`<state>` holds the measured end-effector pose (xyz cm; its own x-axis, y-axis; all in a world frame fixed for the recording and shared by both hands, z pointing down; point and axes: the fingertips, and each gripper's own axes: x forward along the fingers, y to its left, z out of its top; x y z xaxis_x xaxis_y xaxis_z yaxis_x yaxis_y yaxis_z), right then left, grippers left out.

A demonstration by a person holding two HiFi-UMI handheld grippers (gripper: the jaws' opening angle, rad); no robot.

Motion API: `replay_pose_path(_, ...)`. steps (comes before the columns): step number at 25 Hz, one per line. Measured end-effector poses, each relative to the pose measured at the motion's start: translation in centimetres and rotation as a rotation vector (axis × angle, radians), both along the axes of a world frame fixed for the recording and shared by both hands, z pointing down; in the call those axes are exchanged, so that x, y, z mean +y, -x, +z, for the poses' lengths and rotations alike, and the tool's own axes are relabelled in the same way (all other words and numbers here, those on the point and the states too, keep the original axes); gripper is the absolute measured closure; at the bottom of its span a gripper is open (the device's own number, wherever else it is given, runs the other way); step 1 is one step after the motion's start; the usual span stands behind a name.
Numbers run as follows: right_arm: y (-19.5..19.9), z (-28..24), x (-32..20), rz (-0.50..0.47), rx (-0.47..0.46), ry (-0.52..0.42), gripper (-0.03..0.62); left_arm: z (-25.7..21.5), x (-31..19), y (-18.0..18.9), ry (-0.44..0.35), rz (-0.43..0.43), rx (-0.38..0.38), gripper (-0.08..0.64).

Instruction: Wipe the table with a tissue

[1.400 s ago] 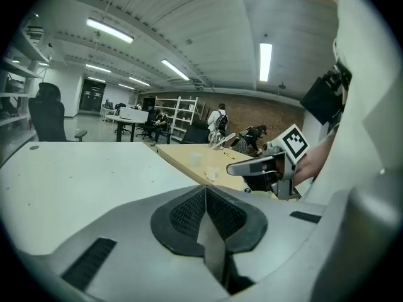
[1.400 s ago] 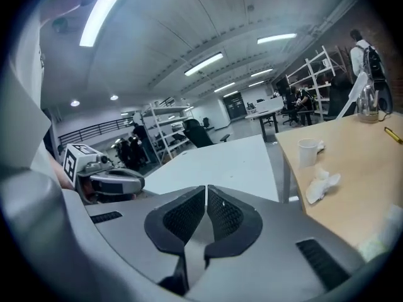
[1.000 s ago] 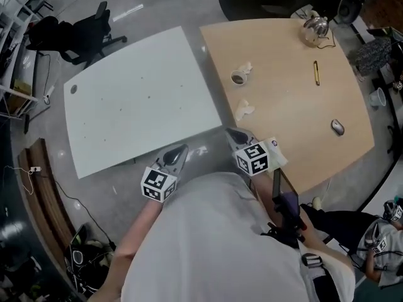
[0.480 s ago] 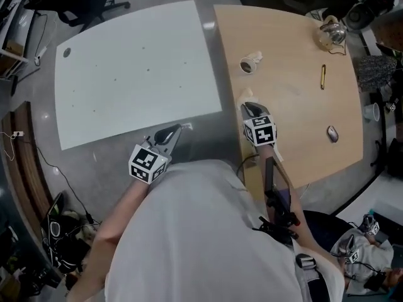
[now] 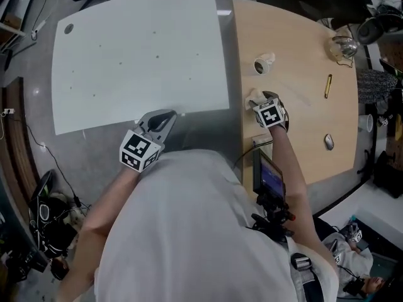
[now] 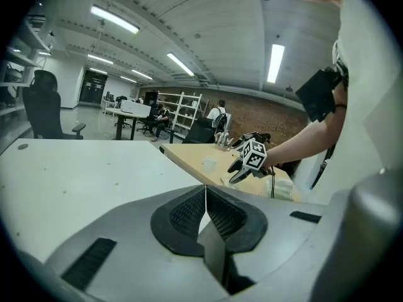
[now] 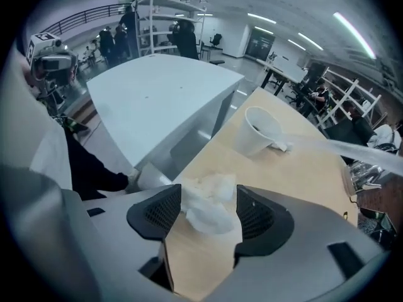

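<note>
A crumpled white tissue (image 7: 211, 190) lies on the wooden table (image 7: 296, 168) near its left edge. My right gripper (image 7: 208, 211) points steeply down over it. Its jaws have just been opening and now stand wide, with the tissue between the pads and not squeezed. In the head view, the right gripper (image 5: 259, 100) covers most of the tissue (image 5: 254, 97). My left gripper (image 5: 167, 118) hangs shut and empty at the near edge of the white table (image 5: 138, 55). Its pads (image 6: 189, 209) meet in the left gripper view.
A paper cup (image 5: 261, 65) with another tissue scrap stands further along the wooden table (image 5: 296, 124). A pen (image 5: 328, 85), a mouse (image 5: 329, 141) and a glass pot (image 5: 343, 46) lie to the right. A gap of floor (image 5: 230, 128) separates the two tables.
My right gripper has come forward from the table's near corner and down over the tissue. The left gripper has shifted a little along the white table's near edge.
</note>
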<state>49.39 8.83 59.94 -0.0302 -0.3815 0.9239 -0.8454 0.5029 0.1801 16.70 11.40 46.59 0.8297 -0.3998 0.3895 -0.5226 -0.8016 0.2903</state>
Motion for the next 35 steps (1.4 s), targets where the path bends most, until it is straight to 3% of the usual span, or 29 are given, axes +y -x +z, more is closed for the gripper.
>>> replay_pose_path(6, 0.0, 2.2, 0.4, -0.067, 0.004, 0.122, 0.345, -0.1, -1.5, 1.2, 0.004, -0.042, -0.02, 0.549)
replay_pose_path(14, -0.6, 2.9, 0.6, 0.002, 0.006, 0.138, 0.372, -0.2, -2.7, 0.4, -0.002, -0.024, -0.019, 0.549)
replay_pose_path(21, -1.1, 2.8, 0.6, 0.068, -0.042, 0.101, 0.472, -0.7, -2.9, 1.2, -0.018, -0.016, -0.028, 0.549)
replay_pose_path(26, -0.3, 1.1, 0.1, 0.083, -0.041, 0.043, 0.485, -0.6, -3.0, 2.8, -0.019, -0.029, -0.024, 0.549)
replay_pose_path(30, 1.8, -0.5, -0.5, 0.069, -0.074, -0.006, 0.483, -0.7, -3.3, 3.7, -0.03, -0.024, -0.01, 0.549)
replay_pose_path(35, 7.2, -2.9, -1.4, 0.004, -0.138, -0.053, 0.483, -1.2, -4.1, 5.4, -0.051, -0.024, 0.01, 0.549)
